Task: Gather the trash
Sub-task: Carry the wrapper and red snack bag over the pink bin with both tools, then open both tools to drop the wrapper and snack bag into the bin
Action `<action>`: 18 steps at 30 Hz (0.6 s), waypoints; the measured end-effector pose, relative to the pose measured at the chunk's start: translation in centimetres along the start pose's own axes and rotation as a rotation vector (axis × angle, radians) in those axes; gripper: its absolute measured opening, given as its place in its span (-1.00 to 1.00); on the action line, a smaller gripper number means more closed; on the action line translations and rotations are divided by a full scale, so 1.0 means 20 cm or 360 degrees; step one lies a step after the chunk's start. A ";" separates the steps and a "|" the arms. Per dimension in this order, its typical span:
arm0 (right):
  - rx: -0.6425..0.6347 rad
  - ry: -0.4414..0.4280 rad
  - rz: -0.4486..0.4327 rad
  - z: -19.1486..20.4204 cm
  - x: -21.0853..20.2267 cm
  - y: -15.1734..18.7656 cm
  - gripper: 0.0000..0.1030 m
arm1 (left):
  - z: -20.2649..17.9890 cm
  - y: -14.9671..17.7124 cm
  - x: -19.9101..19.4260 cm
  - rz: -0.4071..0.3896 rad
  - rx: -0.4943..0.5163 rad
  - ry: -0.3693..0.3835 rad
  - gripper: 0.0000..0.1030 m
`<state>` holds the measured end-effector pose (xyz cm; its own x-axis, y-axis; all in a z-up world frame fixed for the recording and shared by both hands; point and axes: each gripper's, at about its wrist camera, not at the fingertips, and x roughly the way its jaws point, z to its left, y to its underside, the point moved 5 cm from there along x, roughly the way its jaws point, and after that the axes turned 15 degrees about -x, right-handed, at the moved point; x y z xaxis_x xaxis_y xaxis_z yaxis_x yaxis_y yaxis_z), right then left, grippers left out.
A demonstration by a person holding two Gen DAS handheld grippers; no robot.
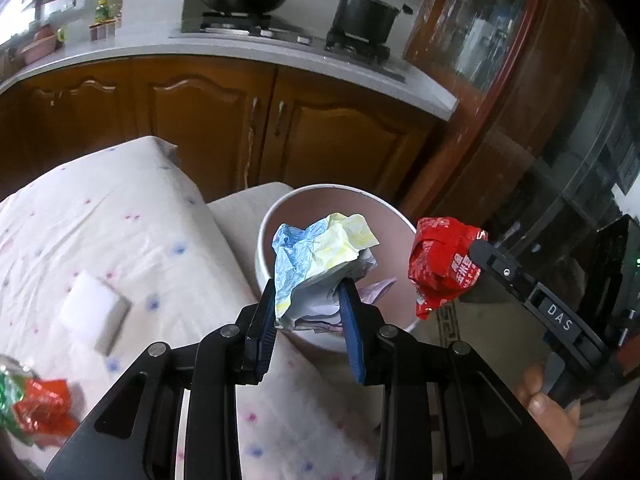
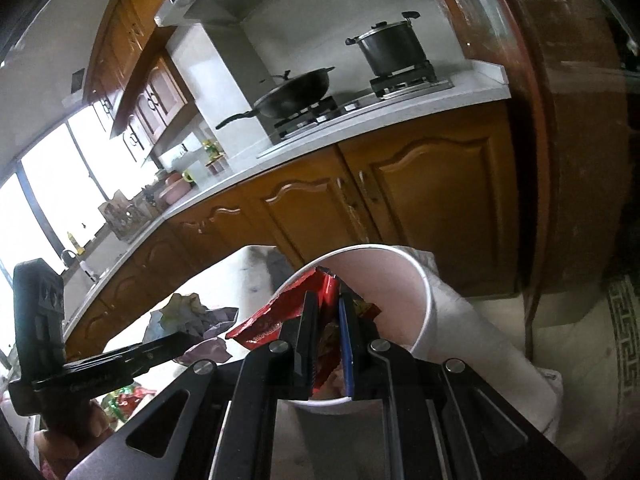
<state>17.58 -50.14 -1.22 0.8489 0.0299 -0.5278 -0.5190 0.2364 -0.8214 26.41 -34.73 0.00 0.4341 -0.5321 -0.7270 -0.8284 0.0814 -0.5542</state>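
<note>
Two grippers are clamped on light, soft trash above the bin [image 1: 280, 208]: the left gripper [image 1: 310, 304] pinches crumpled paper [image 1: 320, 252], the right gripper [image 2: 326, 320] a red wrapper [image 1: 440, 264]. Both crush easily, so a pinch on any fold is enough.

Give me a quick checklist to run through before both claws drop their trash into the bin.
1. Left claw shut on the crumpled paper: ok.
2. Right claw shut on the red wrapper: ok.
3. Paper above the open bin: ok.
4. Red wrapper over the bin mouth: ok in the right wrist view; the left wrist view shows it near the rim, so cannot tell for certain.
5. Room left in the bin: ok, only a little trash shows inside.
6. More trash left on the table: not ok, a wrapper remains.
</note>
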 end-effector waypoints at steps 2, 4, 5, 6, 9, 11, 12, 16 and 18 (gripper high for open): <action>0.0004 0.0008 0.0018 -0.02 0.03 0.00 -0.81 | -0.02 -0.01 0.07 0.0030 0.0008 -0.0012 -0.46; 0.0001 0.0018 0.0034 -0.04 0.05 0.00 -0.81 | -0.03 -0.02 0.12 0.0056 0.0014 -0.0029 -0.46; -0.0003 0.0024 0.0047 -0.05 0.07 0.00 -0.81 | -0.03 -0.03 0.15 0.0072 0.0018 -0.0041 -0.46; -0.0005 0.0028 0.0060 -0.06 0.09 0.00 -0.81 | -0.03 -0.03 0.18 0.0085 0.0024 -0.0048 -0.46; -0.0009 0.0038 0.0095 -0.08 0.14 0.01 -0.81 | -0.03 -0.03 0.26 0.0136 0.0026 -0.0066 -0.45; -0.0009 0.0036 0.0113 -0.09 0.16 0.01 -0.81 | -0.02 -0.02 0.29 0.0168 0.0026 -0.0074 -0.43; -0.0009 0.0040 0.0124 -0.10 0.17 0.01 -0.79 | -0.03 -0.02 0.31 0.0180 0.0028 -0.0077 -0.43; 0.0018 0.0015 0.0151 -0.12 0.21 0.03 -0.65 | -0.03 -0.03 0.33 0.0182 0.0025 -0.0079 -0.29; 0.0049 0.0007 0.0152 -0.14 0.22 0.03 -0.50 | -0.03 -0.03 0.33 0.0178 0.0027 -0.0083 -0.13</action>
<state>20.65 -52.57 -4.57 0.7950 0.0494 -0.6046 -0.5944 0.2625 -0.7601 29.51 -38.70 -4.20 0.3574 -0.4746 -0.8044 -0.8668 0.1522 -0.4749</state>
